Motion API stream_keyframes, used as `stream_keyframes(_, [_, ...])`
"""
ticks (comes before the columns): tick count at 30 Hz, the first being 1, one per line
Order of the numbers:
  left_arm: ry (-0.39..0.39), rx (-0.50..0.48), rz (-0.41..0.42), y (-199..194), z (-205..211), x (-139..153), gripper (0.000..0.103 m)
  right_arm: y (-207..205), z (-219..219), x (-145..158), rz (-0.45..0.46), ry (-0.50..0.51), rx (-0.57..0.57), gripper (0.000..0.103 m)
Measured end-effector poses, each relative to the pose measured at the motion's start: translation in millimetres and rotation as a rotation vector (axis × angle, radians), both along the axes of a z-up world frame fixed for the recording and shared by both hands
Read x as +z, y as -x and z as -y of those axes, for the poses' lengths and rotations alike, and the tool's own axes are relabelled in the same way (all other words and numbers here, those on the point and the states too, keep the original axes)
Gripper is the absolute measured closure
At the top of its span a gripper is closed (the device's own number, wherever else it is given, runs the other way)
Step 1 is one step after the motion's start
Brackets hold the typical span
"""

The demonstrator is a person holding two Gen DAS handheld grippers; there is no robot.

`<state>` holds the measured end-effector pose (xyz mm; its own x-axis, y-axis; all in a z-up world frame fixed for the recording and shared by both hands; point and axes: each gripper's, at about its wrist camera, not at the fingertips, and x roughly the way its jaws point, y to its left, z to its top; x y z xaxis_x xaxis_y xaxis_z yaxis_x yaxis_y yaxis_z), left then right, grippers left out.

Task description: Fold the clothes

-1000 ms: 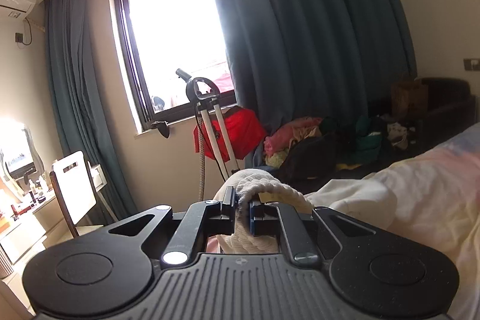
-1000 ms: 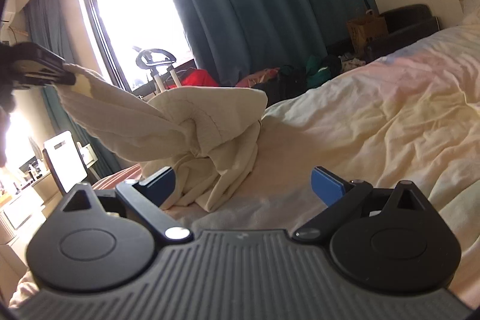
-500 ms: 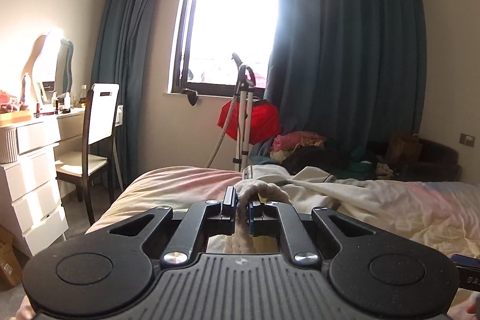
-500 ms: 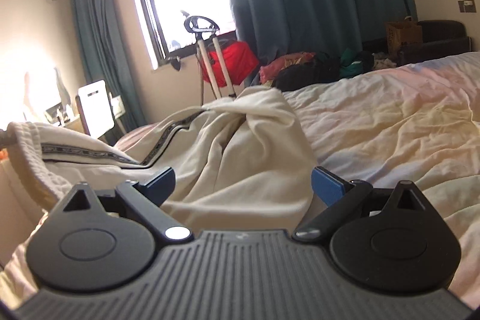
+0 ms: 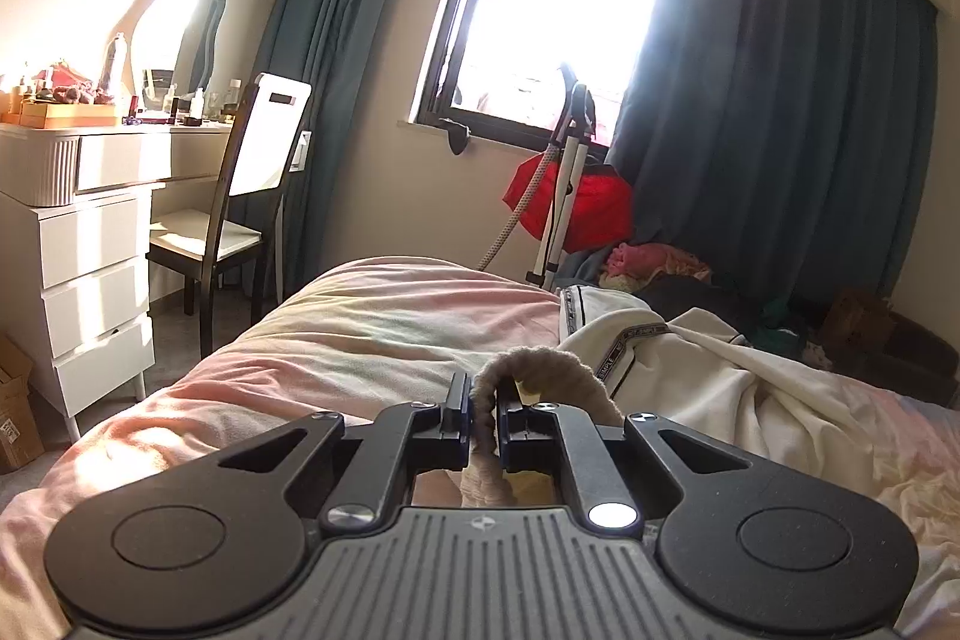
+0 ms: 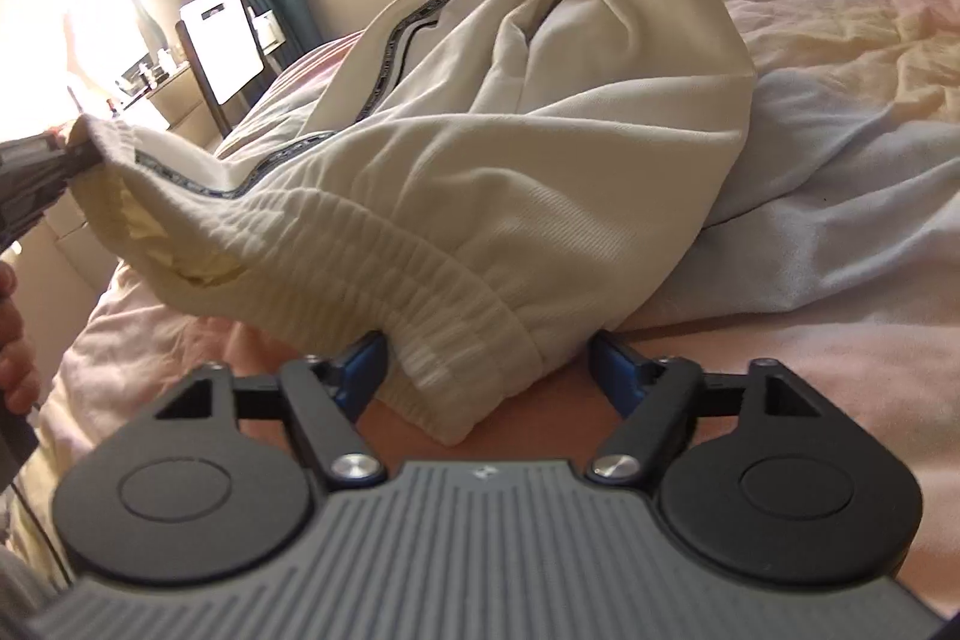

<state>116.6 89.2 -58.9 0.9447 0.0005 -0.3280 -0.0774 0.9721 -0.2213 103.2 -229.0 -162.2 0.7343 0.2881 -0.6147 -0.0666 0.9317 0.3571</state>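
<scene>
Lettering runs along the dark woven tape on the cream knit trousers (image 6: pixel 540 148); in the left wrist view it seems to read "SIMPLE", small and repeated, though the rest is too fine to make out. The left gripper (image 5: pixel 483 415) is level and low over the pink and pale yellow bedspread (image 5: pixel 372 328), jaws clenched on the ribbed elastic waistband (image 5: pixel 540 370), which loops up and over the fingertips. In the right wrist view that same left gripper (image 6: pixel 66 157) shows at the left edge, pinching the waistband's far end and holding it lifted off the bed. The right gripper (image 6: pixel 487 370) sits low near the bed's near edge, jaws spread wide and released, with the waistband's other end (image 6: pixel 456 340) drooping between the blue pads (image 6: pixel 609 361), touching neither as far as I can tell. The trousers' legs lie bunched in a heap toward the middle of the bed. Beside the bed stand a white chest of drawers (image 5: pixel 90 280), a dark-framed chair with a white back (image 5: pixel 252 196) and a red bag (image 5: pixel 576 202) under the window (image 5: pixel 552 10).
</scene>
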Motion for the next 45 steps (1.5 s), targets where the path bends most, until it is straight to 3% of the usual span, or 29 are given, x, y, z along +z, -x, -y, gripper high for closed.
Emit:
stream_keyframes(2, [0.049,0.010,-0.036,-7.0,-2.6,-5.3,0.093,-8.2,5.3,-6.6,-0.025,-0.055,-0.021,0.029])
stream_keyframes(4, [0.085,0.031,-0.072,-11.5,-6.6,-10.4,0.093,-12.9,4.3,-8.9,-0.028,-0.040,-0.016,0.034])
stream_keyframes(6, [0.098,0.039,-0.107,-12.0,-11.3,-13.3,0.090,-11.2,-1.9,-3.0,0.001,0.029,-0.001,0.047])
stream_keyframes(9, [0.121,0.043,-0.140,-8.7,-15.9,-14.5,0.088,-5.4,-11.7,10.8,0.059,0.133,0.037,0.058])
stream_keyframes(13, [0.167,0.034,-0.194,-3.3,-21.4,-16.6,0.087,13.0,-21.1,39.3,0.169,0.315,0.065,0.064])
stream_keyframes(16, [0.178,0.000,-0.245,2.5,-24.4,-15.5,0.088,33.0,-20.2,67.3,0.242,0.356,0.069,0.066])
stream_keyframes(19, [0.140,-0.040,-0.313,6.7,-21.5,-19.1,0.089,50.0,-22.7,84.7,0.295,0.458,0.085,0.066])
stream_keyframes(23, [0.083,-0.048,-0.391,15.1,-15.6,-27.7,0.088,56.9,-19.6,68.1,0.192,0.508,0.151,0.062])
stream_keyframes(27, [0.034,-0.050,-0.425,24.2,-8.1,-30.3,0.087,51.3,-14.4,47.6,0.066,0.472,0.176,0.059])
stream_keyframes(29, [-0.025,-0.059,-0.423,30.4,-1.3,-26.5,0.083,51.9,-10.1,52.3,0.068,0.425,0.163,0.054])
stream_keyframes(31, [-0.093,-0.072,-0.403,39.3,7.0,-21.2,0.069,55.0,-3.8,58.1,0.081,0.374,0.136,0.044])
stream_keyframes(33, [-0.147,-0.084,-0.376,49.0,14.9,-15.6,0.057,59.4,4.0,61.7,0.088,0.306,0.111,0.026])
stream_keyframes(35, [-0.226,-0.088,-0.340,57.6,25.0,-10.0,0.052,63.2,11.8,64.1,0.090,0.243,0.094,0.025])
stream_keyframes(39, [-0.449,-0.119,-0.298,63.9,49.4,-8.3,0.027,66.9,24.0,67.9,0.106,0.185,0.034,0.025])
stream_keyframes(45, [-0.885,-0.215,-0.219,63.1,92.4,-35.7,0.026,54.5,33.8,58.1,0.063,0.139,-0.031,0.025])
